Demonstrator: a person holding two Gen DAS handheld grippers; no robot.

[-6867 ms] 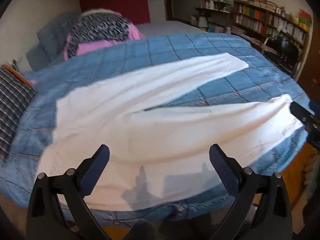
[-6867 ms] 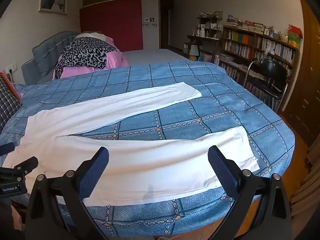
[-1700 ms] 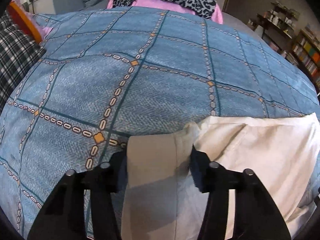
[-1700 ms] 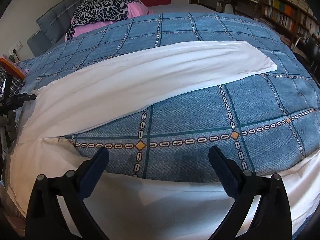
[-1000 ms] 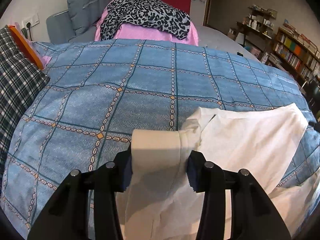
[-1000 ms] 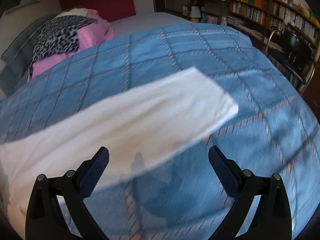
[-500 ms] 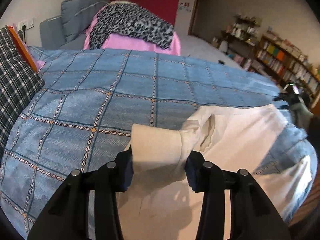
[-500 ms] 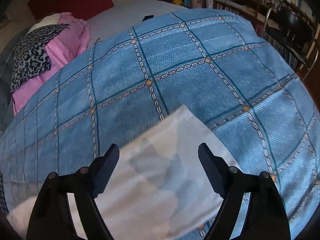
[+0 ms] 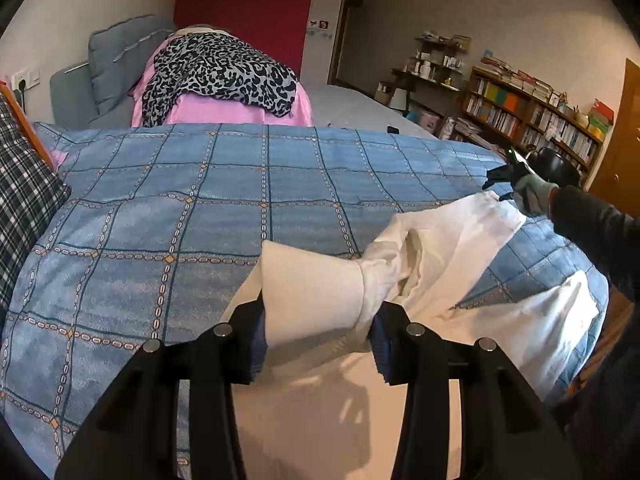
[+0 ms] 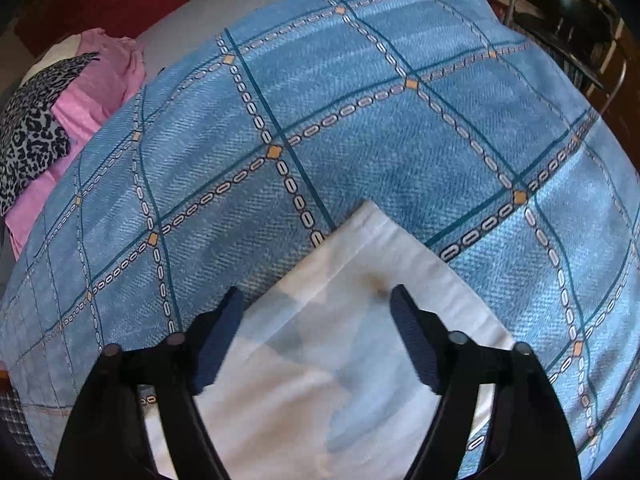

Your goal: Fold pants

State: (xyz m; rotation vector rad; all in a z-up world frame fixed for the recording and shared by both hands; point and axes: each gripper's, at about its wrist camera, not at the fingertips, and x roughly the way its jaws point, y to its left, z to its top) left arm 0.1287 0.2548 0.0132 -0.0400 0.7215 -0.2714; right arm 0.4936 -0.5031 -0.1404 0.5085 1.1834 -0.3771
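Observation:
White pants (image 9: 460, 248) lie on a blue checked bedspread (image 9: 200, 200). My left gripper (image 9: 318, 340) is shut on the cream waistband (image 9: 312, 292) and holds it bunched a little above the bed. One leg runs right to its hem, where a gloved hand (image 9: 534, 194) holds my right gripper (image 9: 500, 182). In the right wrist view, my right gripper (image 10: 316, 308) points steeply down over that leg's hem (image 10: 360, 256). Its jaws are closing with the cloth between the fingers, and the pads stand apart from it. The other leg (image 9: 540, 320) lies near the bed's front edge.
A pink cover with a leopard-print blanket (image 9: 216, 68) is piled at the back. A plaid pillow (image 9: 24, 208) sits at the left. Bookshelves (image 9: 532, 120) and a black chair (image 10: 568, 12) stand past the bed's right edge.
The left gripper has lifted the waistband and swung toward the right. The right gripper has travelled along the far leg to its hem, tipped down over it, and its fingers have drawn closer.

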